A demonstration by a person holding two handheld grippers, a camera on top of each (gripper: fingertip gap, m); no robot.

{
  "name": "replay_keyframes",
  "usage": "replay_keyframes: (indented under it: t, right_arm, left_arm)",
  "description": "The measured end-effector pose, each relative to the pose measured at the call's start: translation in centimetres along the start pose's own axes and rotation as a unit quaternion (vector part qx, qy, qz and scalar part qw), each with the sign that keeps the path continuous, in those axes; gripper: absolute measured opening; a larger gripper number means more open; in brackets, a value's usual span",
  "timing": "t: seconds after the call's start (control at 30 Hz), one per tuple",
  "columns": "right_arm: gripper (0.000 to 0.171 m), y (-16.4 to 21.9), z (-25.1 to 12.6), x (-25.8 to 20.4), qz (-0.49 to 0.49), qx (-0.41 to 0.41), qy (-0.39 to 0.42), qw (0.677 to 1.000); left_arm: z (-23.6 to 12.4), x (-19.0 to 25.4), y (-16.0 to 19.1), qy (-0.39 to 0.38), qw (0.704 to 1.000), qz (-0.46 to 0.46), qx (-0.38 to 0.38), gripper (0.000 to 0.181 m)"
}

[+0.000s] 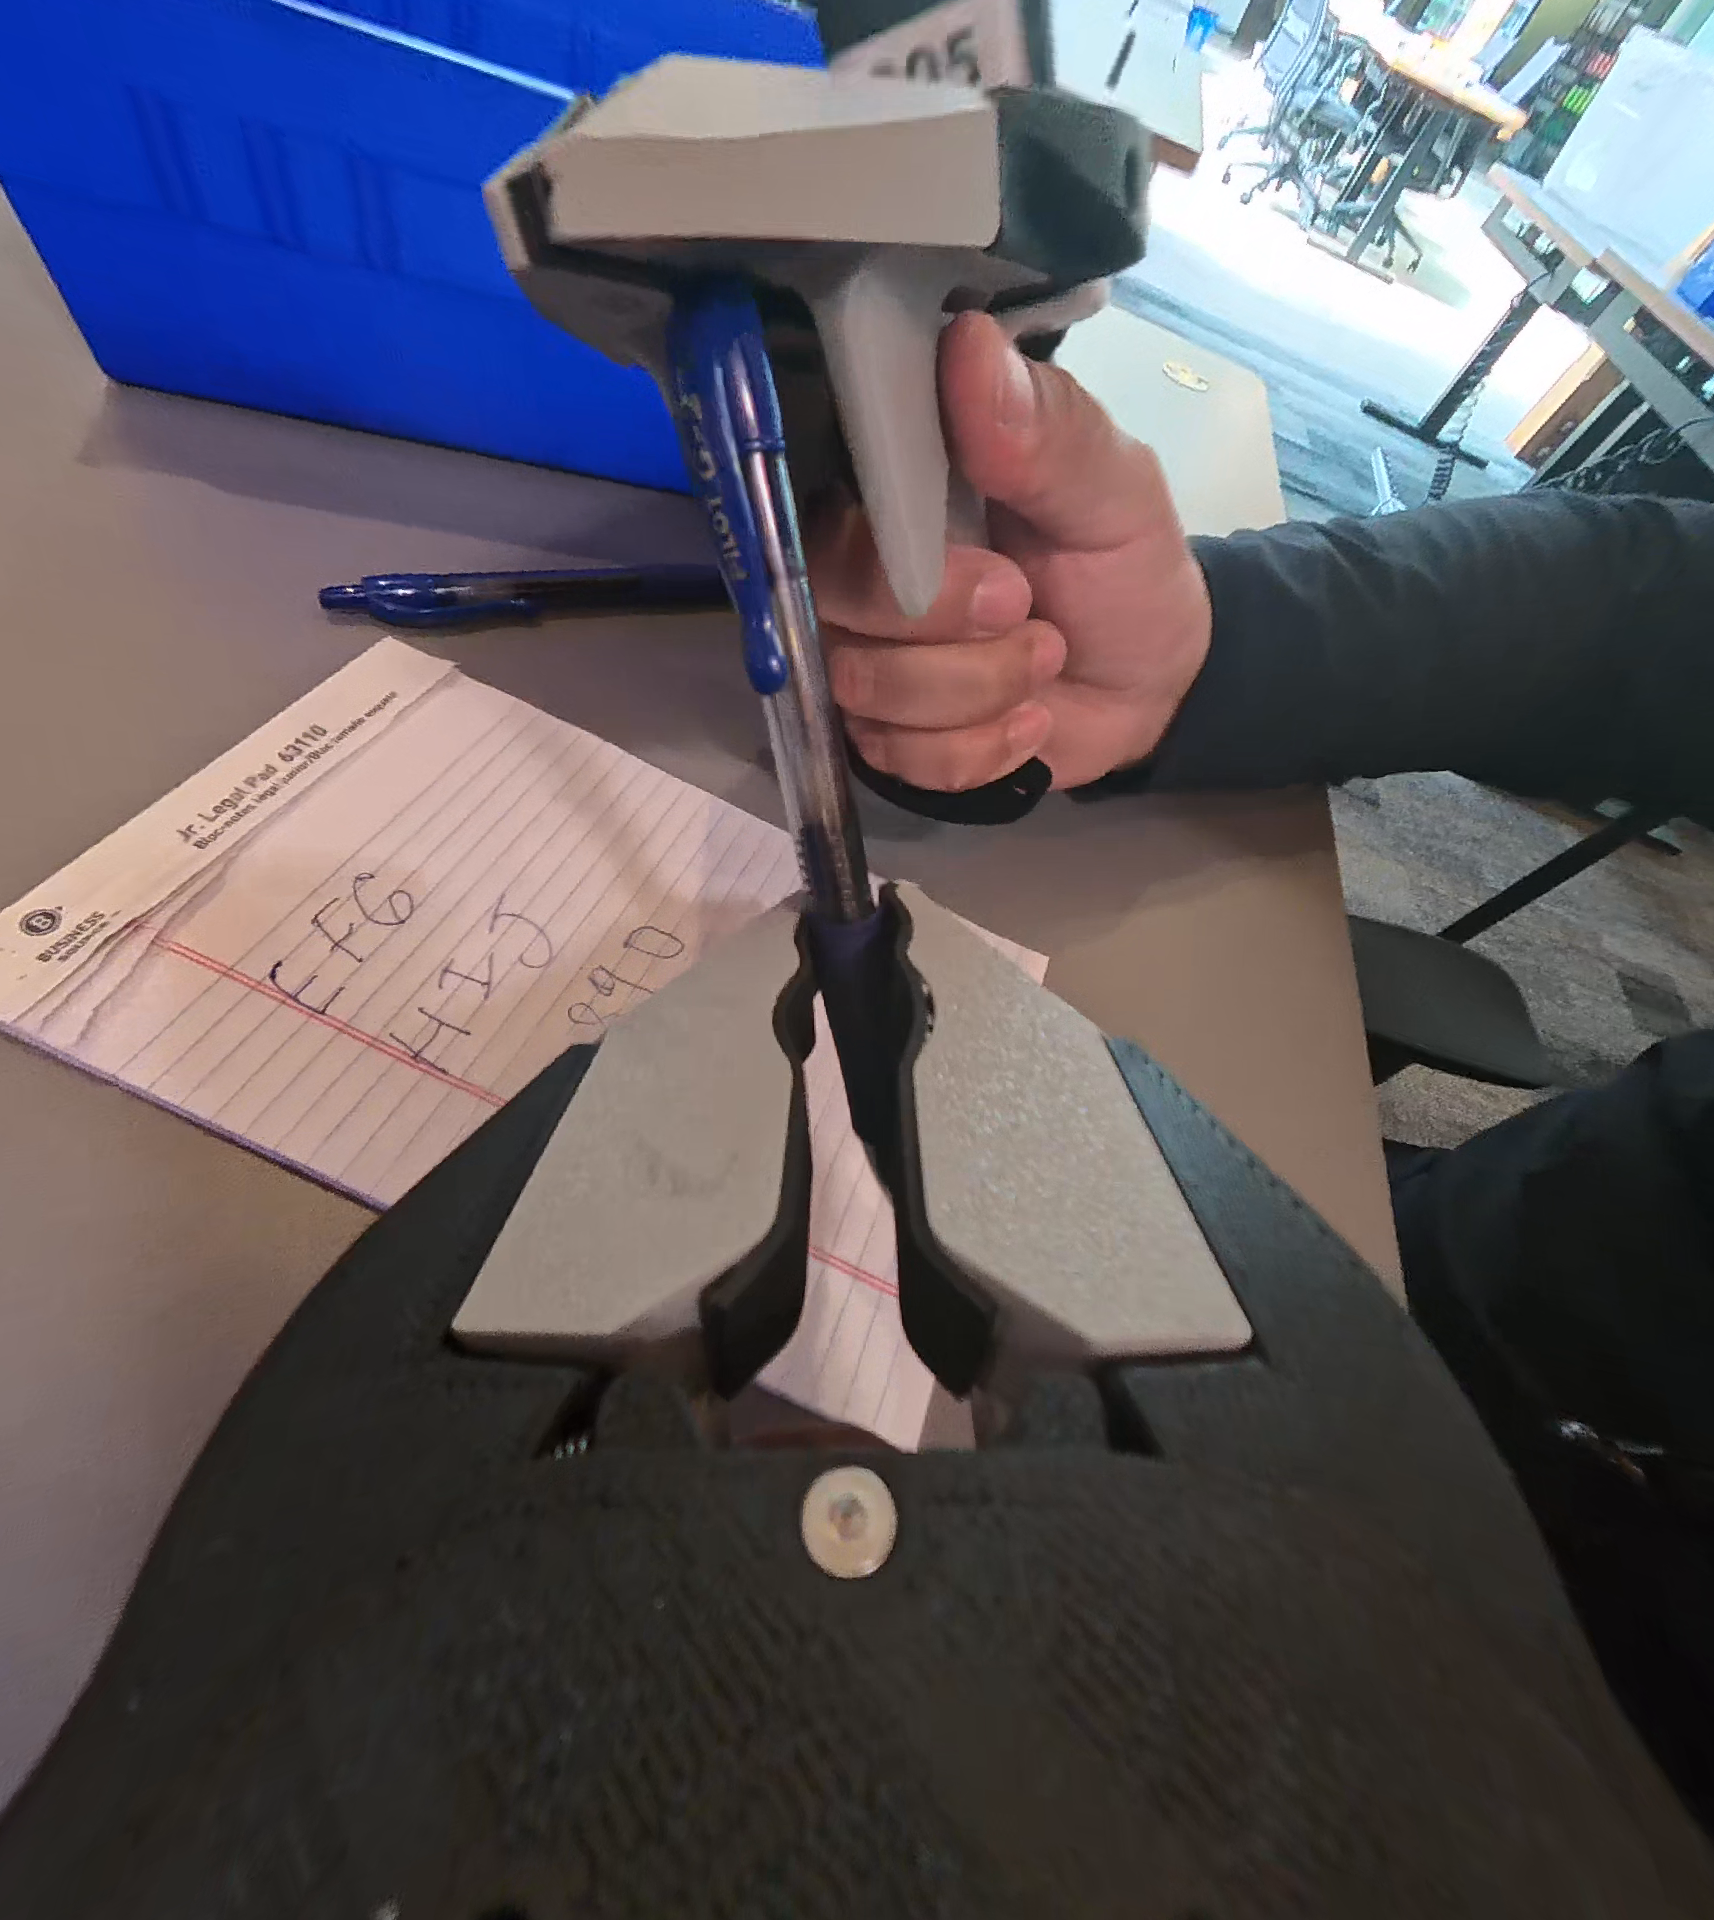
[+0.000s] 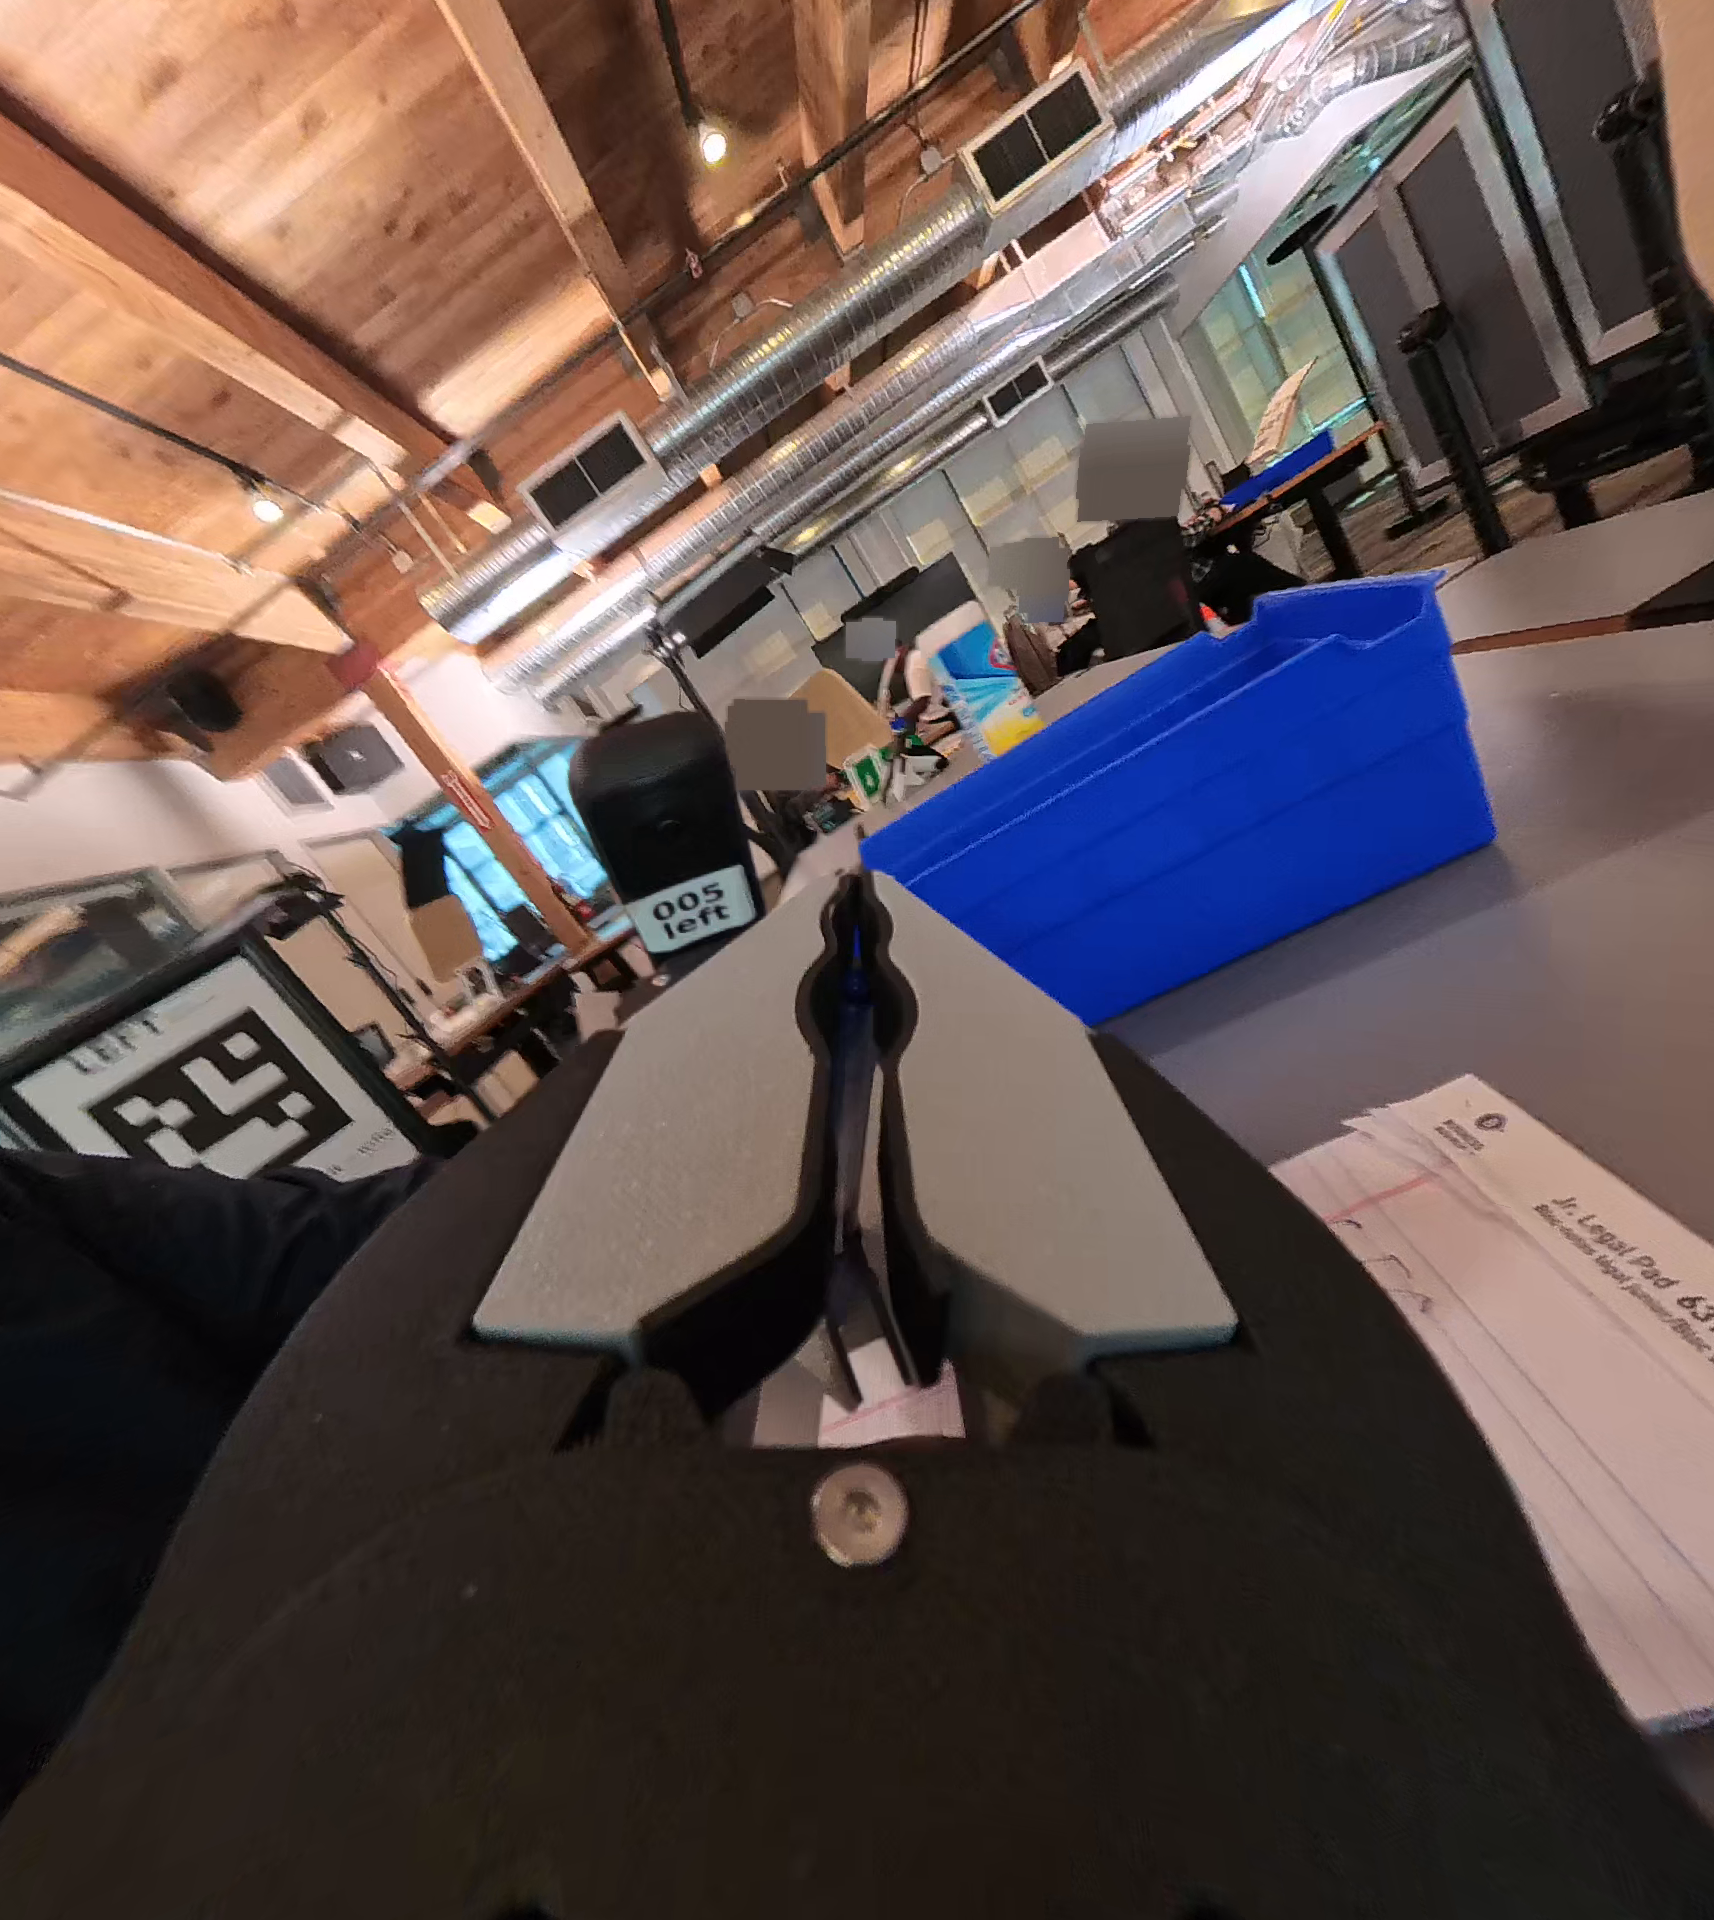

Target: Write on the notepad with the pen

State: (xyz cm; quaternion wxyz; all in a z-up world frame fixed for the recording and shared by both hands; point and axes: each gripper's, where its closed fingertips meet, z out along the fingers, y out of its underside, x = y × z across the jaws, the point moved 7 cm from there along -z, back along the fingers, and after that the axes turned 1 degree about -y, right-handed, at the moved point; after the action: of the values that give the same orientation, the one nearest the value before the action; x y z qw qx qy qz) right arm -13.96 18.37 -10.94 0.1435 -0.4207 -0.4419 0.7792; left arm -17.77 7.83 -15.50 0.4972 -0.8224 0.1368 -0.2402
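A blue clear-barrelled pen (image 1: 811, 748) is held in the air between both grippers, steeply tilted over the notepad. My left gripper (image 1: 848, 920) is shut on its dark blue grip end. My right gripper (image 1: 697, 301), held by a hand, is shut on its clip end; in the right wrist view the pen (image 2: 855, 1039) shows between the shut fingers of the right gripper (image 2: 858, 904). The white lined notepad (image 1: 365, 935) lies on the grey table under the pen, with a few rows of handwriting on it. It also shows in the right wrist view (image 2: 1559, 1403).
A second blue pen (image 1: 520, 597) lies on the table beyond the notepad. A blue plastic bin (image 1: 313, 208) stands behind it, also in the right wrist view (image 2: 1196, 810). The table edge (image 1: 1341, 935) runs along the right; the person's dark sleeve (image 1: 1507, 644) reaches over it. The grippers' ends are close to 10 cm from one another.
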Motion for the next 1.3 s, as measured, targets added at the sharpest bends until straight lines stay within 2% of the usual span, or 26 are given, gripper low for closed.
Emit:
replay_keyframes:
  t: [0.07, 0.17, 0.3, 0.33, 0.43, 0.5, 0.53, 0.57, 0.6, 0.7, 0.73, 0.8, 0.87, 0.97, 1.07, 1.17, 1.23, 1.3]
  right_arm:
    - [0.0, 0.3, 0.3, -0.7, -0.01, -0.006, -0.005, 1.0]
    - [0.0, -0.7, 0.1, -1.3, -0.023, 0.017, -0.012, 1.0]
    - [0.0, -3.3, -1.7, -1.2, -0.024, 0.086, -0.009, 0.996]
    - [0.023, -3.4, -1.9, -1.0, -0.022, 0.088, -0.004, 0.996]
    - [0.03, -2.6, -1.4, -0.9, -0.012, 0.059, -0.021, 0.998]
    - [0.047, -1.1, -0.1, -0.8, -0.002, -0.002, -0.033, 0.999]
    - [0.047, -0.3, 0.6, -0.7, 0.0, -0.036, -0.035, 0.999]
    - [0.036, 0.6, 1.1, -0.7, -0.006, -0.065, -0.034, 0.997]
    - [0.009, 1.2, 1.5, -0.7, -0.021, -0.083, -0.028, 0.996]
    - [0.006, 1.3, 1.7, -1.5, -0.077, -0.109, -0.012, 0.991]
    - [0.006, 0.6, 1.4, -2.0, -0.092, -0.097, 0.0, 0.991]
    - [0.006, -2.0, 0.1, -3.5, -0.11, -0.048, 0.037, 0.992]
    - [0.006, -5.4, -2.3, -5.0, -0.147, -0.002, 0.089, 0.985]
    - [0.006, -10.8, -6.9, -6.0, -0.222, -0.004, 0.229, 0.948]
    - [0.005, -14.9, -12.0, -4.1, -0.272, -0.092, 0.415, 0.863]
    - [0.006, -15.9, -14.5, -0.9, -0.259, -0.213, 0.516, 0.788]
    - [0.006, -15.2, -15.3, 1.7, -0.235, -0.299, 0.551, 0.743]
    - [0.006, -14.0, -15.7, 4.1, -0.204, -0.367, 0.561, 0.713]
  left_arm:
    - [0.3, 0.0, 0.3, -0.014, 1.0, 0.011, -0.011, 0.004]
    - [0.1, 0.0, -0.4, 0.019, 0.999, -0.014, 0.022, 0.004]
    - [-0.9, -0.3, -1.1, 0.008, 0.999, -0.006, 0.051, 0.004]
    - [-0.9, -0.4, -1.2, 0.011, 0.998, -0.012, 0.054, 0.005]
    - [-0.8, -0.7, -1.0, 0.011, 0.998, -0.024, 0.05, 0.005]
    - [-0.6, -0.9, -0.9, 0.009, 0.998, -0.031, 0.051, 0.005]
    - [-0.6, -0.8, -0.8, 0.013, 0.998, -0.035, 0.05, 0.005]
    - [-0.6, -0.8, -0.8, 0.016, 0.998, -0.037, 0.051, 0.005]
    - [-0.6, -0.8, -0.9, 0.017, 0.998, -0.036, 0.053, 0.005]
    - [-0.2, -0.6, -0.5, 0.027, 0.998, -0.036, 0.037, 0.006]
    - [-0.2, -0.7, -0.6, 0.024, 0.998, -0.037, 0.037, 0.012]
    - [-0.2, -1.2, -0.3, 0.002, 0.999, -0.036, 0.027, 0.028]
    - [-0.4, -1.8, 0.0, -0.023, 0.999, -0.034, 0.014, 0.028]
    - [-0.7, -2.3, 0.1, -0.049, 0.998, -0.033, 0.015, 0.027]
    - [-0.9, -2.7, 0.1, -0.074, 0.997, -0.028, 0.01, 0.027]
    - [-0.8, -2.7, 0.1, -0.085, 0.996, -0.02, 0.003, 0.027]
    - [-0.8, -2.7, 0.1, -0.094, 0.996, -0.009, -0.001, 0.027]
    - [-0.9, -2.8, 0.1, -0.102, 0.995, -0.002, -0.003, 0.027]
